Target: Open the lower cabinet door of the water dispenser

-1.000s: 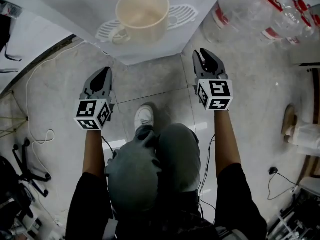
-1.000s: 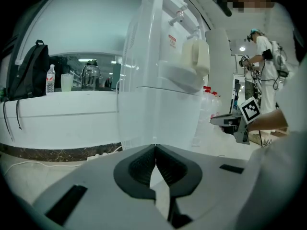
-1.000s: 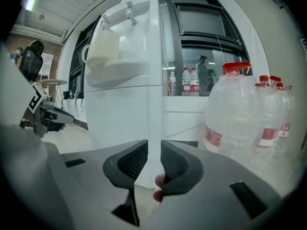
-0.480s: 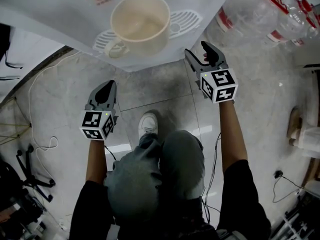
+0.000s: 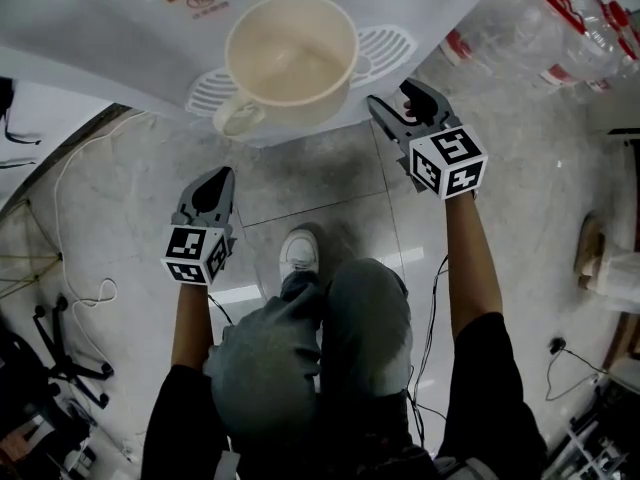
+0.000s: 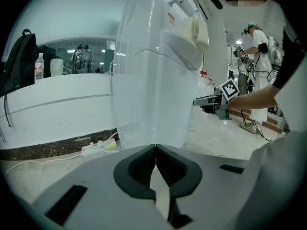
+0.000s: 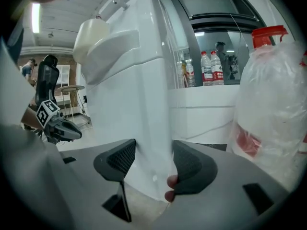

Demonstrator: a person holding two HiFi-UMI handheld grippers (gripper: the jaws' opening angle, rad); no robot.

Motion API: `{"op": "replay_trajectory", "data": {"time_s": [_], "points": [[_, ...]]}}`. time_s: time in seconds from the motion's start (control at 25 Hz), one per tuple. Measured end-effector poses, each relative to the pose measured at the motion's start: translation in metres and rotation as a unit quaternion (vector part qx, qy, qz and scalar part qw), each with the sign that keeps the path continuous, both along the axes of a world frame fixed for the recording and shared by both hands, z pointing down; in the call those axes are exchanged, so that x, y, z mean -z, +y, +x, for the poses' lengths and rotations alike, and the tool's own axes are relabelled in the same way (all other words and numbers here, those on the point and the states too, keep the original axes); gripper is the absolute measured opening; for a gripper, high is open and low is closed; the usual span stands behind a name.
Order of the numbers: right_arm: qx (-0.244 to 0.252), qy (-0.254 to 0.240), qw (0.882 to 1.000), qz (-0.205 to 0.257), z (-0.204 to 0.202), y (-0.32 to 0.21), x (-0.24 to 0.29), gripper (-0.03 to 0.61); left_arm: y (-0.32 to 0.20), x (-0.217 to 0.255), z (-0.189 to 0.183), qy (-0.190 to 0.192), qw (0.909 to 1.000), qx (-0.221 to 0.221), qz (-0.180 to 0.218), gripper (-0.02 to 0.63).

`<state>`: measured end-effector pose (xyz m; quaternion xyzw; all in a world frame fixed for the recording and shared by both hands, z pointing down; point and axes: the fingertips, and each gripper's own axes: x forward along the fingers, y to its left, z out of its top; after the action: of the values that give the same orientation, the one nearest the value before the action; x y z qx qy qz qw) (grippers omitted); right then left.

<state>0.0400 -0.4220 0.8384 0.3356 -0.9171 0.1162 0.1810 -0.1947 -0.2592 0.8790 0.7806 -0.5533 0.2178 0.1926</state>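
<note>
Straddling glossy white dispenser (image 7: 139,104) corner, right tool (image 7: 153,148) freshly opened wide; left tool (image 6: 156,150) closed.

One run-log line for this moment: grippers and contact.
right gripper: jaws just opened, straddling water dispenser corner | left gripper: shut, empty, apart from it

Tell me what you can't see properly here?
- Head view: the water dispenser front below the drip tray and cup is hidden by them.
- Both gripper views: no door handle can be picked out on the white body.
- Right gripper view: large water bottle cut off by the right edge.
- Same view: counter bottles, labels too small.
</note>
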Motion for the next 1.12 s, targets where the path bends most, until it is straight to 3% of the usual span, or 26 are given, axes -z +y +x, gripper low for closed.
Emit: {"op": "replay_trajectory", "data": {"time_s": [0.84, 1.12], "points": [[-0.03, 0.049, 0.998, 0.004, 0.007, 0.019, 0.001, 0.229, 0.015, -0.001, 0.018, 0.015, 0.9996, -0.023, -0.002, 0.012], [-0.043, 0.062, 0.997, 0.005, 0.012, 0.041, 0.004, 0.206, 0.027, 0.003, 0.033, 0.022, 0.9991, -0.029, -0.021, 0.012]]}}
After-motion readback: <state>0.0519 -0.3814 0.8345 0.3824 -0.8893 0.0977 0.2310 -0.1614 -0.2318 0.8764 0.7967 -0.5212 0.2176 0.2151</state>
